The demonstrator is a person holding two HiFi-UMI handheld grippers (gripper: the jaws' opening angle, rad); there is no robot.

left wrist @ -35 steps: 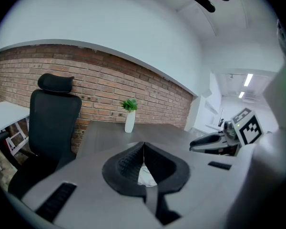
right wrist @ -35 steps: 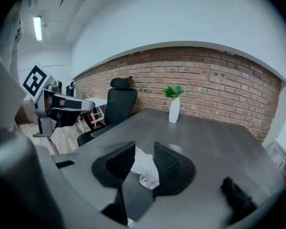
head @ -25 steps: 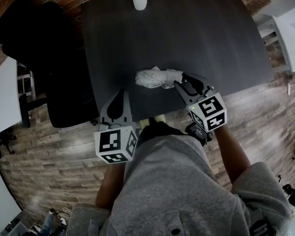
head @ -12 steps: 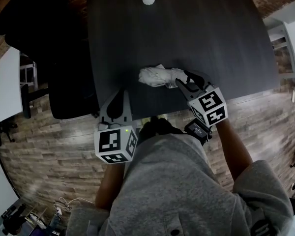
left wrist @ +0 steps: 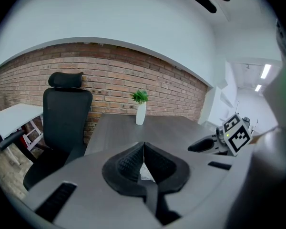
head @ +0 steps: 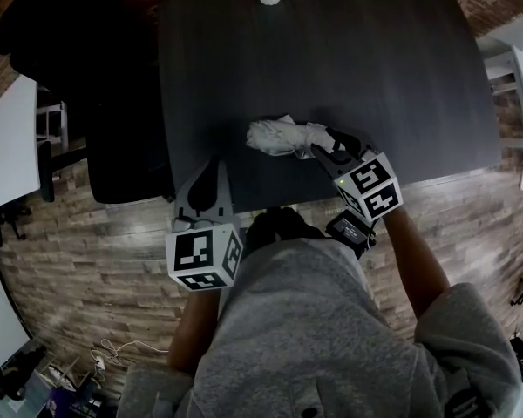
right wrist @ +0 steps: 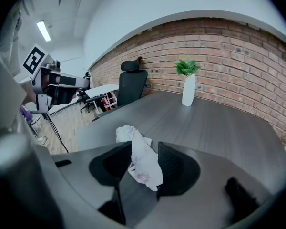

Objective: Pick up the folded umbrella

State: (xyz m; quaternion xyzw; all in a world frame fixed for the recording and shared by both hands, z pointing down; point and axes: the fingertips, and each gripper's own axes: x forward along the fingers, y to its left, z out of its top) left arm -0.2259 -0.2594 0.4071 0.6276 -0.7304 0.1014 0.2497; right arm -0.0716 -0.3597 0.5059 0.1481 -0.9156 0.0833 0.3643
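While the left tool [head: 213, 167], jaws together and empty, hangs back at the near edge of the dark grey desk [head: 375, 59], the crumpled white folded umbrella [head: 281, 136] lies flat just beyond, one end between the parted jaws of the right tool [head: 324, 144], which have just been opening, apparently to straddle it before clamping.

The left tool [head: 212, 171] points forward and a little downward at the near edge of the surface [head: 331, 50], left of its middle. Its jaws are pressed together with nothing in them. The bare left forearm [head: 194, 325] runs straight back to the body. The right tool [head: 324, 141] tips down more steeply and angles inward over the near edge. Its jaws stand apart and have just been opening, with the end of the folded umbrella [head: 279, 136] between them. The right forearm [head: 416, 264] slants out to the right.
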